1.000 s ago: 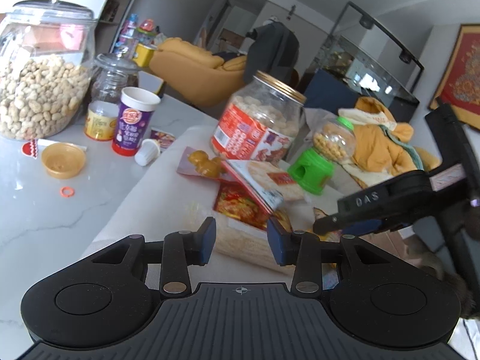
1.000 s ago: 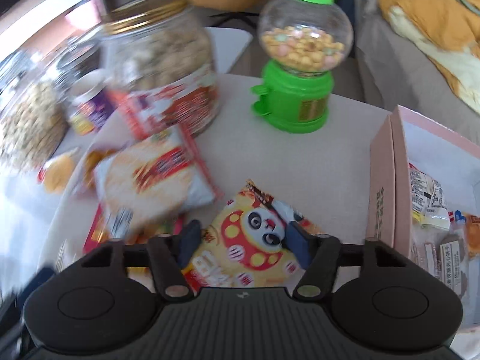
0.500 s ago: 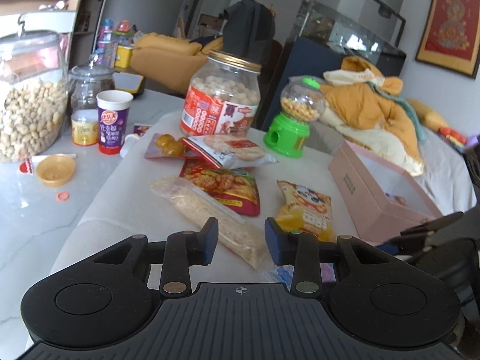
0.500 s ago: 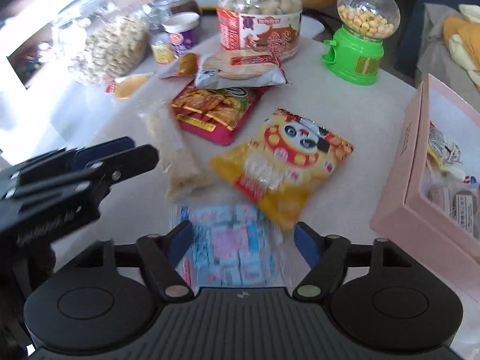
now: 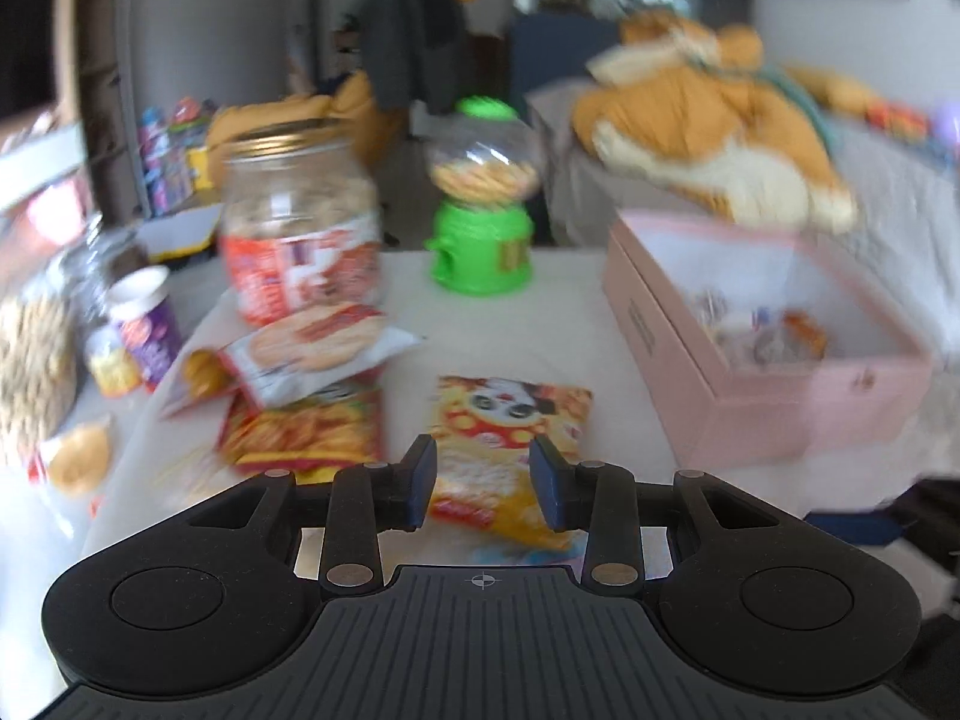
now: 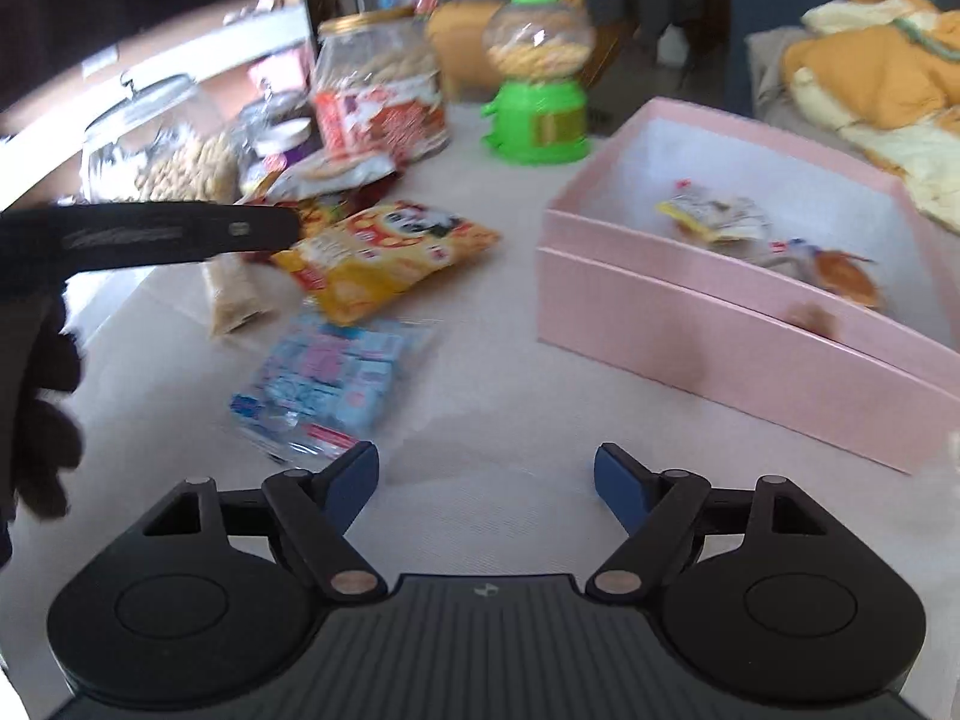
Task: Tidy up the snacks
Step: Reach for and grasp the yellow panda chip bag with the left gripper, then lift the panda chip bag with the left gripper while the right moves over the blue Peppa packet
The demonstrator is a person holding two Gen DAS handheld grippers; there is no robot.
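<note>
A yellow panda snack bag (image 5: 510,426) lies on the white table, also in the right wrist view (image 6: 384,252). My left gripper (image 5: 485,483) is open just above its near end; from the right wrist it shows as a dark bar (image 6: 150,237) over the bags. A pink box (image 6: 750,300) with a few wrapped snacks stands to the right, also in the left wrist view (image 5: 774,354). A blue-and-pink candy bag (image 6: 324,384) lies ahead-left of my open, empty right gripper (image 6: 486,480). A red snack bag (image 5: 306,432) and a white cracker bag (image 5: 318,342) lie left.
A big gold-lidded jar (image 5: 294,222), a green candy dispenser (image 5: 480,210) and a purple cup (image 5: 144,324) stand at the back. A peanut jar (image 6: 162,150) stands far left. Orange bedding (image 5: 708,114) lies behind the box.
My left gripper has swung right and closer, now over the panda bag. My right gripper has pulled back and turned right, its jaws wider, with the pink box now in front.
</note>
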